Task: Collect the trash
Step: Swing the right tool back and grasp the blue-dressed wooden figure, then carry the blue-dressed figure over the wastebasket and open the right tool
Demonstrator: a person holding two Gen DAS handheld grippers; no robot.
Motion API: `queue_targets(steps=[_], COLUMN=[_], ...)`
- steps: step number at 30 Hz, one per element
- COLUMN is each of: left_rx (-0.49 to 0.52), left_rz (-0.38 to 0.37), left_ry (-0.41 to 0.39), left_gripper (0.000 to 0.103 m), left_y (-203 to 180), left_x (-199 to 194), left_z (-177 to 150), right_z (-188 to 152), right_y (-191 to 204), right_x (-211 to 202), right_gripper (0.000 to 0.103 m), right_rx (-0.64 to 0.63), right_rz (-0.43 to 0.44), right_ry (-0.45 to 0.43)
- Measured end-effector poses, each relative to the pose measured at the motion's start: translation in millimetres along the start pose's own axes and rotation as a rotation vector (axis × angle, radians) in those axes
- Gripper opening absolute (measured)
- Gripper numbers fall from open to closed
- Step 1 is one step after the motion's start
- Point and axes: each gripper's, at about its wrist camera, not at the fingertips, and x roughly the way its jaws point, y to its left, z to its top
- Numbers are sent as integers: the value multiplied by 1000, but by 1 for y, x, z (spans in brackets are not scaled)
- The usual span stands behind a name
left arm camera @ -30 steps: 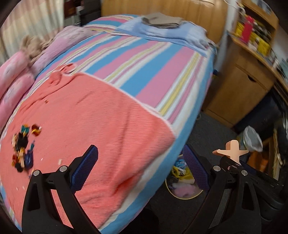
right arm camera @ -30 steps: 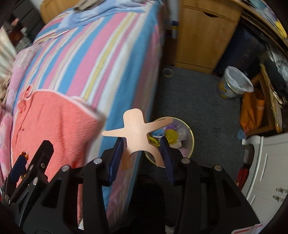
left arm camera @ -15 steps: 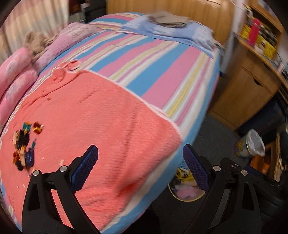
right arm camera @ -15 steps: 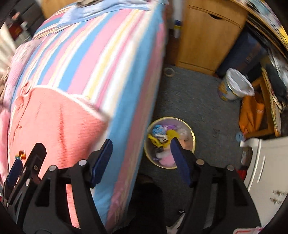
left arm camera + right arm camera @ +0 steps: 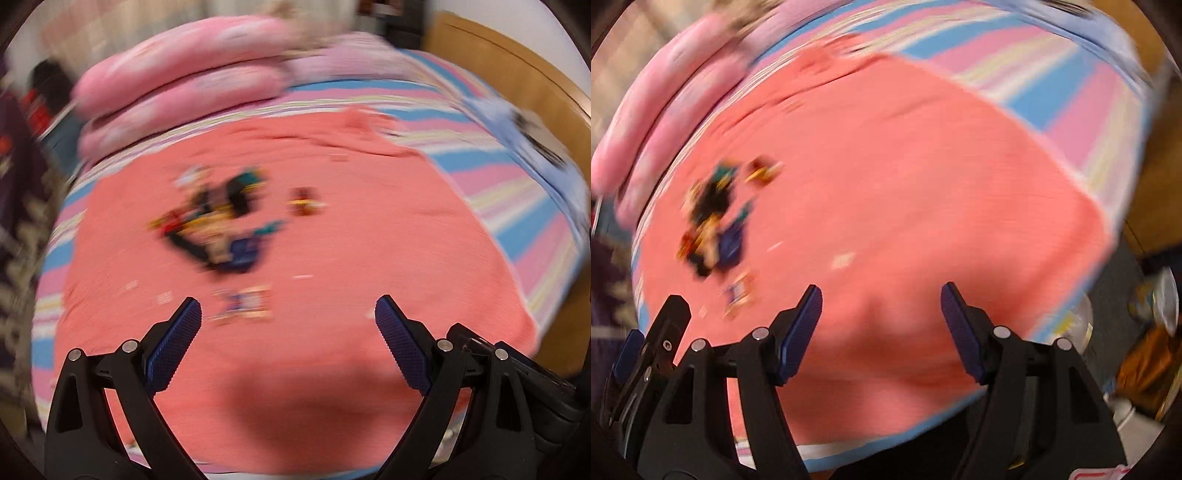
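Both frames are motion-blurred. Left gripper (image 5: pixel 288 314) is seen with jaws spread wide, nothing held; right gripper (image 5: pixel 881 301) likewise spread and empty. Both are held over the coral blanket (image 5: pixel 332 236) on the striped bed (image 5: pixel 517 177). One cluster of colourful wrappers (image 5: pixel 218 225) is seen toward the blanket's left edge, one separate red-yellow wrapper (image 5: pixel 303 201) just beside it, one pale card-like scrap (image 5: pixel 243 304) nearer the grippers. Small crumbs are scattered, count cannot be told. Two pink pillows (image 5: pixel 177 85) are stacked at the bed's far-left edge
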Motion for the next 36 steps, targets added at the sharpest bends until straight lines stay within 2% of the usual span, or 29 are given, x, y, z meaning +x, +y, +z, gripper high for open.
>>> queue_targets(steps=[3,6,12,21,30,33,36], left_rx=[-98,-180,-260,-291,-279,-274,-276], left_rz=[75,134,190,215,187,169,157], left_ry=[20,49,95,131,175,181,175], left_gripper=[92,92,92,92,92,92,92], left_y=[52,95,140,168,171,170,167], left_x=[8,19,51,87,122,124,120], left_z=[-3,-9,-19,-30,-31,-31,-31], right_z=[-9,-18,-30,-36,-32,-32,-32], right_y=[55,91,142,178,185,181,176], right_x=[15,30,66,110,138,140,139], right_gripper=[64,64,64,68,67,62,61], right_rx=[-114,-191,-303,-374,-394,-389,-367], right_rz=[34,53,49,-1,-63,-61,-40], right_ry=[33,65,115,148,145,142,146])
